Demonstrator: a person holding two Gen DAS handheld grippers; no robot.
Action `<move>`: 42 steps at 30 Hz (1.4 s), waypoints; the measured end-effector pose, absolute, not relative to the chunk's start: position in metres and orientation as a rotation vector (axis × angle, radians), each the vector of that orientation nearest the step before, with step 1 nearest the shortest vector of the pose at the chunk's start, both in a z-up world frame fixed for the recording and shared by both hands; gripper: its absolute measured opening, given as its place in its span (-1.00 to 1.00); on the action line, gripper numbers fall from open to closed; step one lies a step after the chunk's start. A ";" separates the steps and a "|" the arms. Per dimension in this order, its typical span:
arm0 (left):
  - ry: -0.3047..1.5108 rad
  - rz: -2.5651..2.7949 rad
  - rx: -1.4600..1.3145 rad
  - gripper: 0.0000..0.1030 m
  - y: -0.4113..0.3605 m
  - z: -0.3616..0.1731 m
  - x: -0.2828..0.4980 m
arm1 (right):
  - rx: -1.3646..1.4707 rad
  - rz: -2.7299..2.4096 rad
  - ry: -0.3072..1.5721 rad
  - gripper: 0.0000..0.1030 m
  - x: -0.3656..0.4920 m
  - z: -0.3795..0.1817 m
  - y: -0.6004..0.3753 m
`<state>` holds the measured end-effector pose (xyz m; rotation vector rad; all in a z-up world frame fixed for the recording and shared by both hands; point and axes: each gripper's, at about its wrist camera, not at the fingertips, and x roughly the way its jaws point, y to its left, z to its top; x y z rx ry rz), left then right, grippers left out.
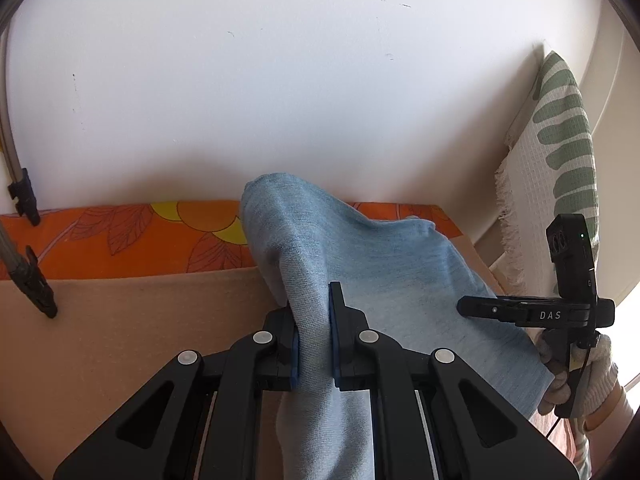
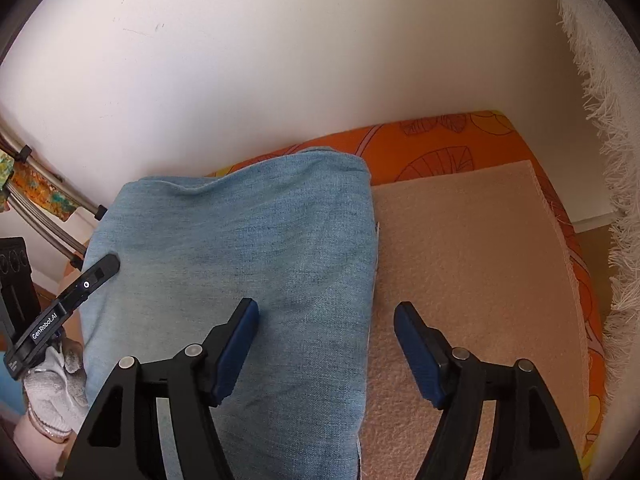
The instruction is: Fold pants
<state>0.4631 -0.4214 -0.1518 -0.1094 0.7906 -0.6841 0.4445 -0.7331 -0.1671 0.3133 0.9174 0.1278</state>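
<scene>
The left gripper (image 1: 314, 336) is pinching a fold of the blue pants (image 2: 256, 248) tight between its fingers. The right gripper (image 2: 326, 344) is hanging over the pants' right edge with fingers spread apart, gripping nothing. The pants are lying on a peach towel (image 2: 472, 264) over an orange flowered cover (image 1: 120, 236), near the white wall (image 1: 280, 80).

Soft matt blue cloth pants (image 2: 256, 248) lie on a nubby beige towel (image 2: 472, 264) (terry-like, rough).

Left claw (image 1: 314, 336) pinching blue pants (image 1: 360, 272), right claw (image 1: 520, 312) beside, seemingly apart
</scene>
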 end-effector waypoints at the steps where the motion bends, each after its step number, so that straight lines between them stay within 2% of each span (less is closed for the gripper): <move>1: 0.793 -0.683 -0.111 -0.81 -0.421 -0.152 0.464 | 0.336 0.155 0.937 0.43 0.447 -0.172 -0.732; 2: 0.797 -0.679 -0.114 -0.81 -0.424 -0.153 0.465 | 0.332 0.164 0.917 0.36 0.446 -0.172 -0.730; 4: 0.796 -0.674 -0.110 -0.81 -0.426 -0.154 0.464 | 0.337 0.209 0.917 -0.14 0.446 -0.173 -0.723; 6: 0.781 -0.671 -0.097 -0.81 -0.431 -0.151 0.462 | 0.335 0.211 0.892 -0.42 0.443 -0.171 -0.717; 10: 0.718 -0.682 -0.075 -0.81 -0.438 -0.137 0.451 | 0.208 0.161 0.819 -0.72 0.434 -0.147 -0.698; 11: 0.703 -0.684 -0.075 -0.81 -0.439 -0.134 0.449 | 0.208 0.157 0.800 -0.74 0.432 -0.140 -0.697; 16: 0.634 -0.654 -0.071 -0.81 -0.440 -0.123 0.448 | 0.072 0.126 0.710 -0.75 0.428 -0.106 -0.676; 18: 0.678 -0.628 -0.088 -0.81 -0.440 -0.131 0.459 | 0.074 0.111 0.727 -0.73 0.438 -0.110 -0.679; 20: 0.748 -0.601 -0.075 -0.74 -0.441 -0.141 0.470 | 0.041 0.085 0.780 -0.54 0.446 -0.126 -0.682; 22: 0.753 -0.558 -0.059 -0.65 -0.434 -0.144 0.473 | 0.002 0.011 0.823 -0.18 0.453 -0.140 -0.685; 23: 0.750 -0.549 -0.050 -0.64 -0.432 -0.143 0.473 | -0.005 -0.009 0.827 -0.12 0.454 -0.142 -0.684; 26: 0.742 -0.528 0.005 -0.43 -0.427 -0.138 0.470 | -0.007 -0.064 0.796 0.07 0.444 -0.136 -0.690; 30: 0.718 -0.558 0.024 -0.42 -0.418 -0.122 0.456 | -0.016 -0.098 0.737 0.09 0.418 -0.112 -0.696; 34: 0.725 -0.632 0.079 -0.31 -0.425 -0.117 0.426 | -0.022 -0.023 0.660 0.09 0.379 -0.095 -0.676; 35: 0.735 -0.653 0.099 -0.31 -0.429 -0.120 0.419 | -0.032 -0.008 0.667 0.08 0.371 -0.097 -0.670; 38: 0.768 -0.694 0.168 -0.31 -0.441 -0.132 0.398 | -0.084 0.018 0.739 -0.15 0.358 -0.116 -0.658; 42: 0.814 -0.703 0.209 -0.31 -0.433 -0.144 0.382 | -0.052 -0.035 0.798 -0.16 0.344 -0.137 -0.671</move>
